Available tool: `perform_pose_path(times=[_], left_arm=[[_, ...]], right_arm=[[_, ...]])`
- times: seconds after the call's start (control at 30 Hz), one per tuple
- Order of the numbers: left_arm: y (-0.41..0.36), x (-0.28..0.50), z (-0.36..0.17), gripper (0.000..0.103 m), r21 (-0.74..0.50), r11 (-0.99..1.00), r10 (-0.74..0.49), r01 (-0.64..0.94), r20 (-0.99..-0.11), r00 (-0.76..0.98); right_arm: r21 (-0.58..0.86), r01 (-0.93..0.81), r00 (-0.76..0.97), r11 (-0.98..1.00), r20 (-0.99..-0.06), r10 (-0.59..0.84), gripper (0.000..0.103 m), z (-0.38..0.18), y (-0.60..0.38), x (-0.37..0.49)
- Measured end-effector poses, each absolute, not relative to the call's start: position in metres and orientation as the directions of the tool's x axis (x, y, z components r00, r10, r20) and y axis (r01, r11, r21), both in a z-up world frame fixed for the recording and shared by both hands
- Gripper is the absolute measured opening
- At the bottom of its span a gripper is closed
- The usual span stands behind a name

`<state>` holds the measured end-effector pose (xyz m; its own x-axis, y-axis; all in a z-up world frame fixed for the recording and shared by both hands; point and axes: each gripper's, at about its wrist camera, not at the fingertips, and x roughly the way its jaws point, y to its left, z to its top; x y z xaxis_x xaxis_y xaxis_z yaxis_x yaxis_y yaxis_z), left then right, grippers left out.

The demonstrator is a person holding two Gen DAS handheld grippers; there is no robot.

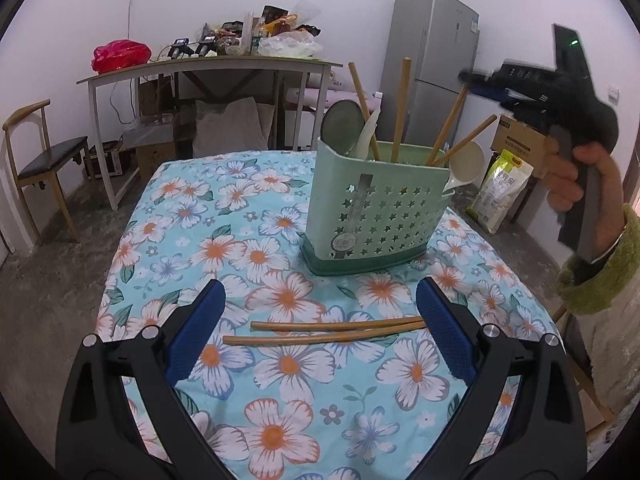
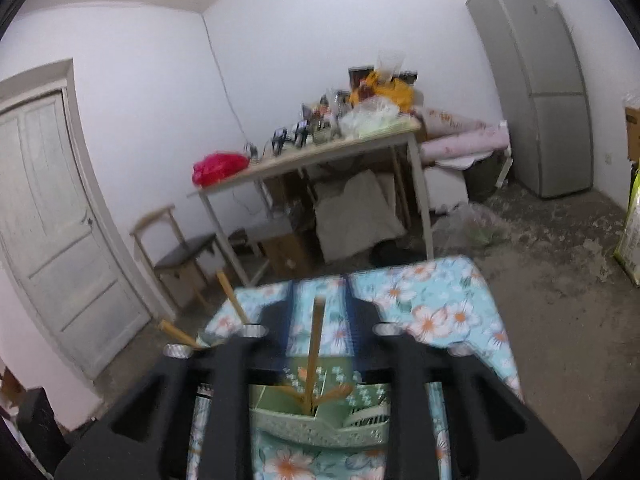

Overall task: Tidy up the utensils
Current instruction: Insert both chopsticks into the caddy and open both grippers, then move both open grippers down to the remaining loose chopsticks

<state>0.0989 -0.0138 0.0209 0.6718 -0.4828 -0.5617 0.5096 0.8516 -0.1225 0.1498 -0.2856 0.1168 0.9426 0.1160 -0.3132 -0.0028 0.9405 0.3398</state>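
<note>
A green utensil holder [image 1: 372, 216] with star holes stands on the floral tablecloth [image 1: 256, 248] and holds several chopsticks, a metal ladle and white spoons. Two wooden chopsticks [image 1: 328, 332] lie on the cloth between the fingers of my open, empty left gripper [image 1: 320, 328]. My right gripper [image 1: 476, 80] hovers above and to the right of the holder. In the right wrist view the right gripper [image 2: 320, 312] is open with a gap between its blue pads [image 2: 354, 320]. An upright chopstick [image 2: 314, 352] stands in the holder [image 2: 320, 420] below it, untouched.
A cluttered side table [image 1: 208, 66], a wooden chair [image 1: 44, 164], a grey fridge [image 1: 432, 68] and bags [image 1: 500, 188] stand beyond the table. A white door [image 2: 52, 220] is on the left in the right wrist view.
</note>
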Motion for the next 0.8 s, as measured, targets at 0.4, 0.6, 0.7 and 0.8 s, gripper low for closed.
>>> perform_pose_path(times=[0.4, 0.6, 0.7, 0.8], left_arm=[[-0.006, 0.108, 0.009, 0.092, -0.148, 0.860, -0.476, 0.489, -0.579, 0.662], [-0.003, 0.109, 0.004, 0.095, -0.186, 0.845, -0.509, 0.502, -0.570, 0.645], [-0.006, 0.108, 0.001, 0.095, -0.184, 0.837, -0.517, 0.515, -0.572, 0.636], [-0.011, 0.110, -0.003, 0.095, -0.181, 0.820, -0.535, 0.543, -0.579, 0.615]], right_arm=[[0.367, -0.059, 0.979, 0.928, -0.160, 0.126, 0.053, 0.147, -0.296, 0.082], [0.406, -0.069, 0.924, 0.911, -0.317, 0.211, 0.055, 0.093, -0.275, 0.067], [0.463, -0.002, 0.864, 0.886, -0.446, 0.235, 0.055, 0.048, -0.268, 0.069], [0.504, 0.095, 0.793, 0.859, -0.559, 0.241, 0.055, 0.008, -0.266, 0.070]])
